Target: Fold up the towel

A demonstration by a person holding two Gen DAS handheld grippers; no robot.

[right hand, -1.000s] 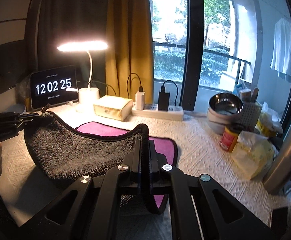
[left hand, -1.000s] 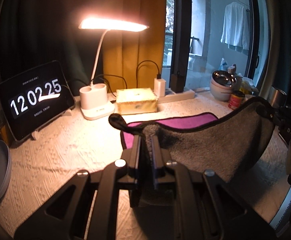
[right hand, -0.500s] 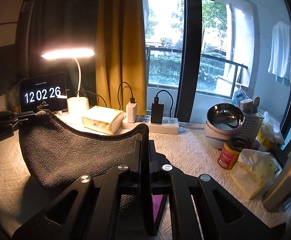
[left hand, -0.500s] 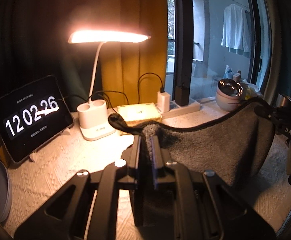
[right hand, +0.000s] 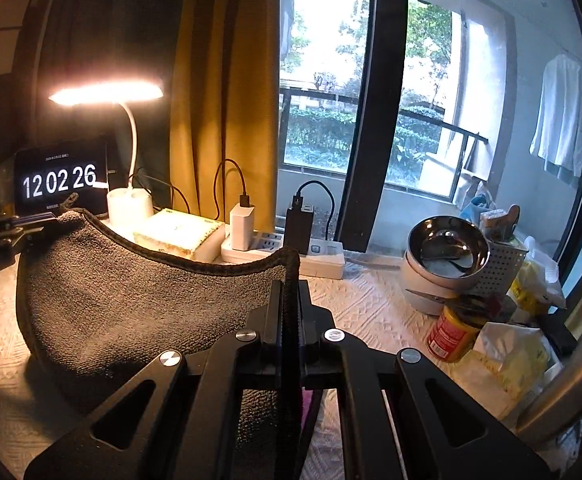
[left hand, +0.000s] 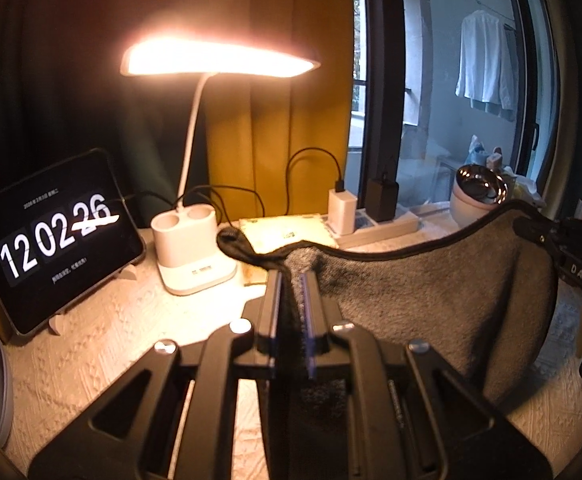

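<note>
A grey towel [left hand: 431, 300] with a dark hem and a purple underside hangs stretched between my two grippers above the table. My left gripper [left hand: 293, 280] is shut on its left corner. My right gripper [right hand: 290, 286] is shut on its right corner. The towel [right hand: 139, 304] sags in a curve between them. The right gripper also shows at the right edge of the left wrist view [left hand: 543, 236]. The left gripper shows at the left edge of the right wrist view [right hand: 31, 226]. A sliver of purple shows below the right jaws.
A lit desk lamp [left hand: 195, 248], a tablet clock [left hand: 51, 240], a yellow box [left hand: 287, 232] and a power strip [right hand: 291, 248] line the back of the white tablecloth [left hand: 103, 344]. Steel bowls [right hand: 443, 256], a red can [right hand: 451, 332] and bags [right hand: 515, 356] crowd the right side.
Both grippers have lifted the towel's near edge and carried it toward the back of the table. The purple half lying flat has dropped out of sight behind the grey side.
</note>
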